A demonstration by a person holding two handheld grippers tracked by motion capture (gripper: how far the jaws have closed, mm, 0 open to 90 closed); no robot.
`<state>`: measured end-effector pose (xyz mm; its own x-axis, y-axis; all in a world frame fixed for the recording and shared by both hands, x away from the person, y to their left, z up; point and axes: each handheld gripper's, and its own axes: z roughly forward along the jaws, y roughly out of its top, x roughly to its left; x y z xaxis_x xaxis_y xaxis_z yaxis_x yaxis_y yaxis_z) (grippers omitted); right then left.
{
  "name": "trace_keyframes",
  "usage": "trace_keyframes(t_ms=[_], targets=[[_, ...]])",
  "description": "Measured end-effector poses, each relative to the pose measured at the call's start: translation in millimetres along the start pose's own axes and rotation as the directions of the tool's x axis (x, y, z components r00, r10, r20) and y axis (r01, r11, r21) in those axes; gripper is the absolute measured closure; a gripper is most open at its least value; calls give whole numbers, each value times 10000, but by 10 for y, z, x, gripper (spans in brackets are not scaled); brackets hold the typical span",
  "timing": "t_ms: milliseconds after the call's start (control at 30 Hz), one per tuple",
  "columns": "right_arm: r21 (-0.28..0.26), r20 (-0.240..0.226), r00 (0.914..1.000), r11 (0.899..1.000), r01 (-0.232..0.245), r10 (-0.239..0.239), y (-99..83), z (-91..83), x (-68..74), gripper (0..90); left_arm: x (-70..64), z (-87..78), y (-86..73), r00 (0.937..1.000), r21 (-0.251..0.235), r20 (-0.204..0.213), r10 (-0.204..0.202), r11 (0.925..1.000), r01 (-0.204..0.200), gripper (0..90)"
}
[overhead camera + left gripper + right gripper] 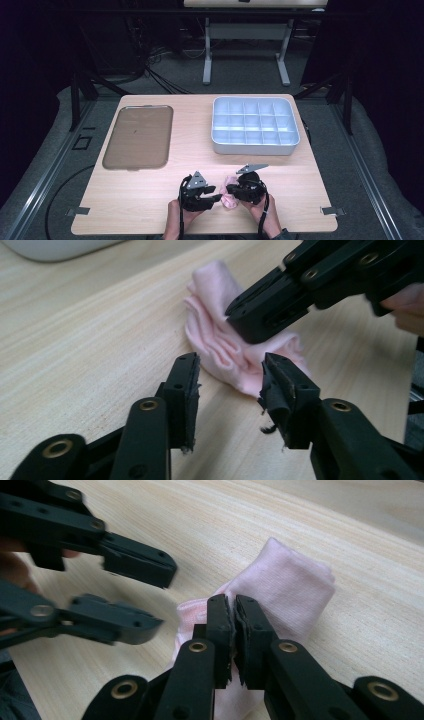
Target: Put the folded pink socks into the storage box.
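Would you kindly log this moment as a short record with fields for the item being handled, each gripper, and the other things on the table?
item: pink cloth, bunched, lying on the wooden table near the person's edge
right gripper: jaws shut, pinching a fold of the cloth
left gripper: jaws open, tips at the cloth's edge, not closed on it
far right: grey compartment tray, no contents seen
far left: flat brown tray, bare
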<state>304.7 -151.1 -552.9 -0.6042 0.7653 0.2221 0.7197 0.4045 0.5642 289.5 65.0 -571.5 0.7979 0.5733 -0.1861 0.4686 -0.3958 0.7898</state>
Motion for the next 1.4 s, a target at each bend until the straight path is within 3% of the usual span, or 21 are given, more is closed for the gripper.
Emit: trace_keyframes(t_ms=[133, 300, 433, 533, 633, 667, 733, 800, 967, 1067, 1133, 1200, 1233, 1400], targets=[[-184, -293, 9996, 9998, 26, -31, 26, 18, 9, 826, -56, 38, 36, 9996, -6, 77, 283, 9996, -283, 566], [-604, -917, 9949, 9971, -467, 410, 15, 18, -43, 755, -51, 126, 26, 9997, 257, 153, 201, 9995, -205, 632], [-692, -969, 9947, 9967, -425, 357, 17, -2, -62, 708, -35, 167, 20, 9997, 426, 148, 195, 9989, -201, 646], [-1084, -1010, 9943, 9930, -460, 351, 18, -46, -76, 672, -21, 190, 10, 9998, 509, 127, 143, 9986, -149, 646], [-1843, -958, 9943, 9808, -638, 467, -1, -134, -99, 665, -16, 207, 5, 9998, 552, 111, 136, 9984, -142, 646], [-1650, -1532, 9877, 9846, -577, 322, -13, -237, -156, 670, -13, 206, 5, 9998, 603, 151, 138, 9981, -147, 647], [-2035, -1255, 9908, 9762, -751, 500, -58, -317, -205, 687, -19, 208, -1, 9999, 618, 97, 112, 9980, -118, 646], [-1998, -686, 9952, 9764, -821, 696, -90, -327, -240, 694, -19, 189, -6, 9999, 578, 14, 126, 9982, -127, 634], [-1657, -261, 9954, 9816, -948, 918, -83, -137, -217, 617, 17, 43, -44, 9985, 340, -539, -11, 9994, 30, 466], [-1524, 45, 9969, 9853, -772, 788, -37, -67, -150, 592, 82, -73, -99, 9953, 196, -946, -192, 9996, 212, 365], [-1246, 276, 9975, 9903, -611, 651, -8, -28, -104, 512, 128, -136, -152, 9925, 175, -1171, -357, 9991, 380, 332], [-1281, 397, 9978, 9906, -483, 538, 8, -5, -80, 475, 190, -191, -215, 9901, 145, -1256, -622, 9978, 645, 315], [-1195, 914, 9946, 9921, -382, 493, 21, 17, -47, 438, 213, -213, -239, 9891, 114, -1320, -650, 9977, 671, 308], [-765, 1099, 9938, 9970, -81, 165, 70, 90, -27, 345, 249, -240, -301, 9870, 256, -1414, -765, 9964, 809, 297]])
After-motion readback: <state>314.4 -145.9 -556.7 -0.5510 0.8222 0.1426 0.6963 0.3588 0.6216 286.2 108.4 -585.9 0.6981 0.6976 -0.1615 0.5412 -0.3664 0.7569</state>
